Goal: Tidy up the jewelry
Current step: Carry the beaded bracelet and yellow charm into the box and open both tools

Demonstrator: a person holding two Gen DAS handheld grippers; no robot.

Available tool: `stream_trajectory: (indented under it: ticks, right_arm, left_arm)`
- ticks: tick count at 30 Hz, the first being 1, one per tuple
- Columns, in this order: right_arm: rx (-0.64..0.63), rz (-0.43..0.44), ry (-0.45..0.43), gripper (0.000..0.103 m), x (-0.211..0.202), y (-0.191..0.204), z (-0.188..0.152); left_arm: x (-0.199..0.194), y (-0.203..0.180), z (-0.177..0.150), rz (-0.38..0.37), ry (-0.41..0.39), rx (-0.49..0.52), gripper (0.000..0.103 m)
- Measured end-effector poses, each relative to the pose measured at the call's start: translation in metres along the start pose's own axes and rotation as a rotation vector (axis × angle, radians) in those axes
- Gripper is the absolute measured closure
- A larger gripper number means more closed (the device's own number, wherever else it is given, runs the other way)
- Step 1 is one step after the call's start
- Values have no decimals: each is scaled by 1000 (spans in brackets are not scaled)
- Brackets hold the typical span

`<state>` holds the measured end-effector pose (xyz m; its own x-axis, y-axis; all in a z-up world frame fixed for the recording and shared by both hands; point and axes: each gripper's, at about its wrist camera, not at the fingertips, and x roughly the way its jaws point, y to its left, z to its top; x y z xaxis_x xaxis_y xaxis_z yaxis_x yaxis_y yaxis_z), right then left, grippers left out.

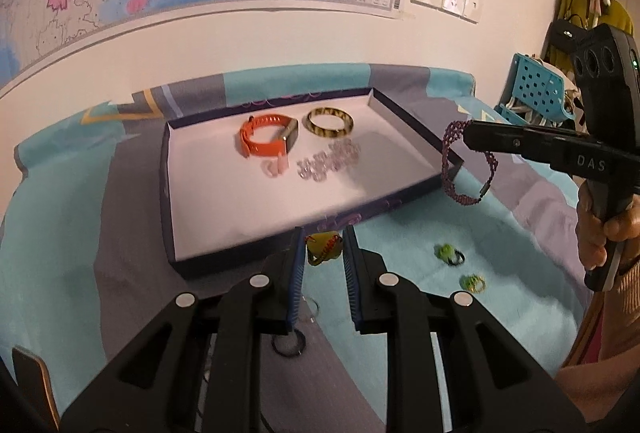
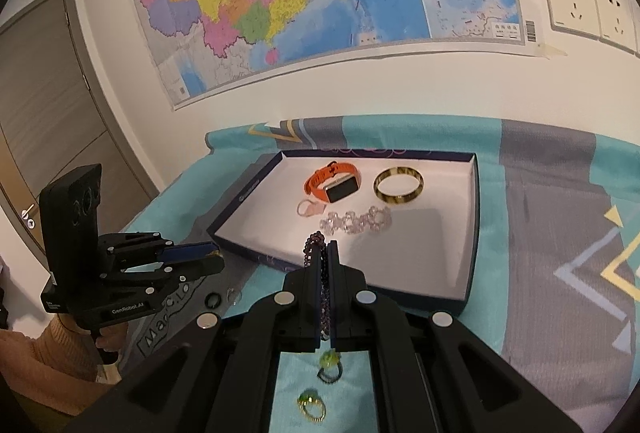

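Jewelry lies sorted in a shallow white-lined tray [image 1: 208, 233]: an orange watch [image 1: 266, 139], a tortoiseshell bangle [image 1: 330, 121] and a clear bracelet [image 1: 328, 163]. The right gripper [image 1: 470, 135] is clamped on a purple beaded bracelet [image 1: 466, 169] dangling over the tray's near corner. The left gripper [image 1: 322, 251] pinches a small yellow-green ring [image 1: 322, 253] above the teal cloth [image 1: 420, 233], where two more green rings [image 1: 450, 255] lie.

"DAS" marks the right gripper [image 1: 466, 135]; "GenRobot.AI" the left gripper [image 2: 214, 253].

L wrist: faces tray [image 1: 168, 193] | R wrist: same tray, nearer
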<state>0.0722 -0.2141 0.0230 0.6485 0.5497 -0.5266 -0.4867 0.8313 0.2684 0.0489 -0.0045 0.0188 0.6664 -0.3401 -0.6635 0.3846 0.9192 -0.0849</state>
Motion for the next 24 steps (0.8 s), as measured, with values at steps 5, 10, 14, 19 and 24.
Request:
stream_trajectory:
  ticks: [5, 10, 14, 19, 24]
  right_arm:
    - [20, 17, -10, 102, 9, -5, 12]
    - [30, 23, -12, 102, 20, -9, 22]
    - [37, 12, -3, 102, 34, -13, 28]
    - [53, 12, 16, 102, 48, -21, 32]
    - [70, 19, 43, 101, 63, -27, 31]
  left_arm:
    - [7, 4, 15, 7, -10, 1, 84]
    - [18, 6, 28, 16, -12, 10, 84]
    - [30, 9, 35, 19, -4, 3, 84]
    - [44, 13, 41, 25, 10, -12, 84]
    - [60, 19, 43, 30, 39, -29, 84]
